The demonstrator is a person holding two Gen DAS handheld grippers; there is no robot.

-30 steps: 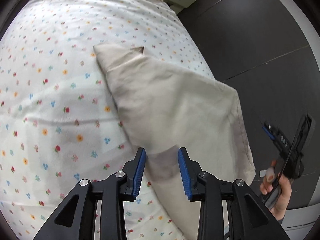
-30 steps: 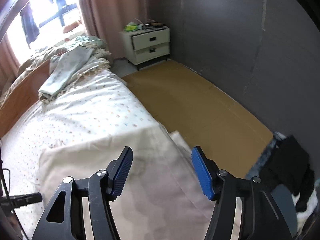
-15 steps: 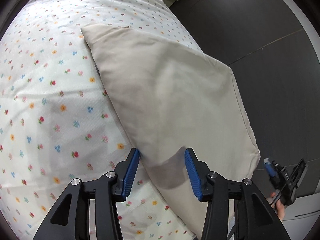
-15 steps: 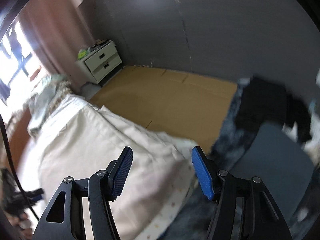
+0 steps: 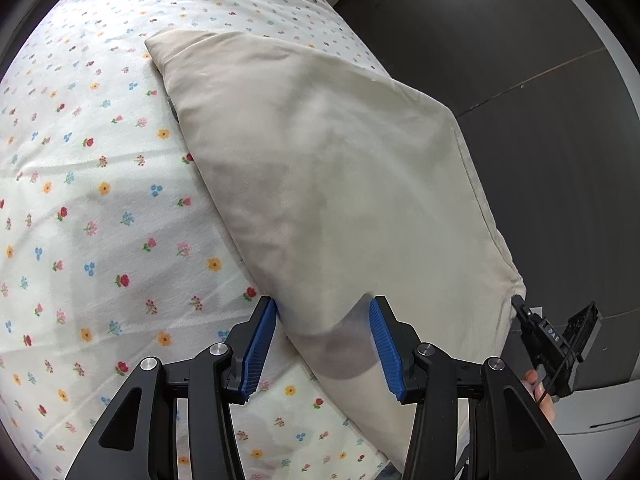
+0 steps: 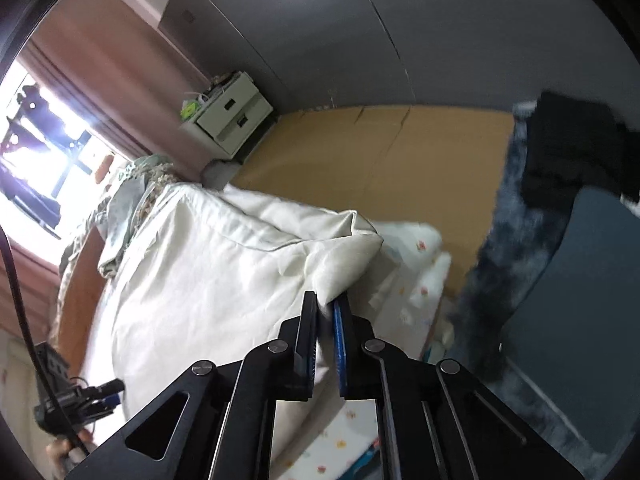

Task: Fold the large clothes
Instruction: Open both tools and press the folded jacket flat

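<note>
Right wrist view: the right gripper (image 6: 326,310) has just snapped closed, jaws pinching the near corner of the cream cloth (image 6: 224,264). That cloth lies flat on the floral bedsheet (image 5: 80,200), along its right edge. The left gripper (image 5: 323,344) hovers at the near edge, jaws spread, pads off the cloth.

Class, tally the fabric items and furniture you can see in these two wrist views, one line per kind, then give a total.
Cream garment, spread on the bed: 1
Floral bedsheet: 1
Pale green cloth heaped at the head of the bed: 1
Black clothing pile on the floor: 1
White bedside drawer unit: 1
Total: 5
</note>
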